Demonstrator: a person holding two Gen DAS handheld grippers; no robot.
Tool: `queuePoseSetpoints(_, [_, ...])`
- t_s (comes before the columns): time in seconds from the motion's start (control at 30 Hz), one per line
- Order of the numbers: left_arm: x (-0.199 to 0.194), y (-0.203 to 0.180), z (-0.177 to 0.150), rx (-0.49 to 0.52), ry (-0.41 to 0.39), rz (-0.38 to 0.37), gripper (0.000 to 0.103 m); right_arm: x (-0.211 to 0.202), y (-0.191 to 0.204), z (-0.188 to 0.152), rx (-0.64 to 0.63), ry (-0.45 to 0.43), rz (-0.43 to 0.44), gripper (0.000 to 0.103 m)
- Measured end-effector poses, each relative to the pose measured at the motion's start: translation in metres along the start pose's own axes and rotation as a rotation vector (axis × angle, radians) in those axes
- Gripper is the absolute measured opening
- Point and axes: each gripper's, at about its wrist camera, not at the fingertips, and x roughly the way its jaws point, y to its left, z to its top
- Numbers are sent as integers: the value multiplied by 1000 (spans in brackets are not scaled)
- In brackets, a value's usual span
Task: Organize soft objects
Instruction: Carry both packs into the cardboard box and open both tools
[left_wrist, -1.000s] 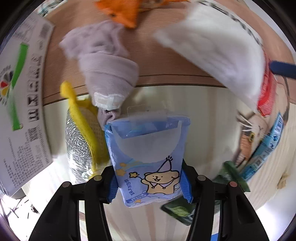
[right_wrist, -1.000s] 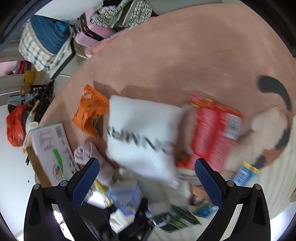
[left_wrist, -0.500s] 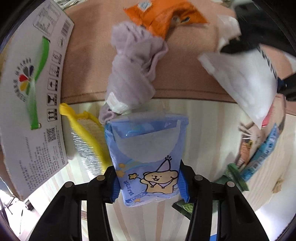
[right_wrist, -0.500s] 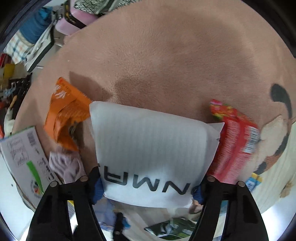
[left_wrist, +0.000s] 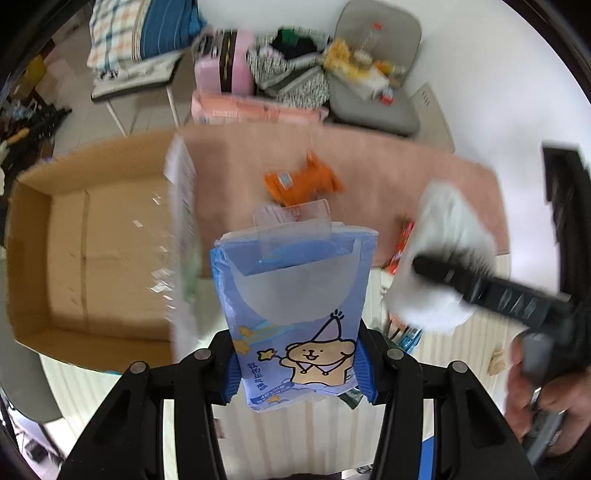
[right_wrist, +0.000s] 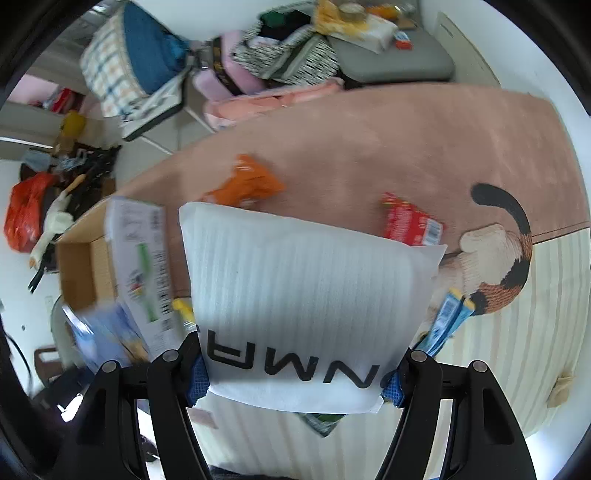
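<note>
Clamping a blue tissue pack (left_wrist: 295, 314) between its blue pads, the left gripper (left_wrist: 297, 373) holds it upright in the air just right of the open cardboard box (left_wrist: 88, 243), whose near white flap (left_wrist: 183, 236) stands on edge between pack and box floor. Beyond the box, the pink rug (right_wrist: 388, 147) lies mostly bare, with an orange pouch (right_wrist: 247, 182) near its box-side edge and a red packet (right_wrist: 410, 221) farther from the box. The right gripper (right_wrist: 295, 376) pinches a white foam bag (right_wrist: 303, 291) by its lower edge, held aloft to the right of the box.
</note>
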Motion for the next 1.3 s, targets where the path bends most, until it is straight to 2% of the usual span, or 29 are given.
queuePoseSetpoints(0.13, [-38, 30, 6, 11, -25, -5, 46, -15, 59, -19, -69, -30, 45, 73])
queuePoseSetpoints(0.2, [-49, 64, 9, 0, -24, 3, 46, -16, 101, -26, -110, -38, 58, 73])
queuePoseSetpoints(0.37, [-12, 134, 24, -42, 12, 57, 46, 10, 198, -17, -178, -37, 57, 73])
queuePoseSetpoints(0.5, [7, 193, 39, -109, 70, 49, 46, 48, 266, -4, -209, -30, 7, 73])
queuePoseSetpoints(0.53, [12, 206, 44, -133, 62, 56, 46, 56, 278, -3, -214, -24, -1, 73])
queuePoseSetpoints(0.67, [37, 238, 60, -138, 118, 41, 46, 97, 327, 4, -252, 17, -54, 73])
queuePoseSetpoints(0.77, [68, 251, 77, -127, 162, 36, 46, 128, 348, 11, -276, 39, -104, 73])
queuePoseSetpoints(0.93, [99, 259, 85, -95, 236, 25, 47, 173, 354, 27, -278, 69, -155, 73])
queuePoseSetpoints(1.2, [136, 272, 91, -93, 297, 19, 48, 212, 355, 32, -282, 111, -173, 74])
queuePoseSetpoints(1.3, [136, 276, 88, -116, 308, 23, 56, 218, 356, 32, -282, 121, -185, 77])
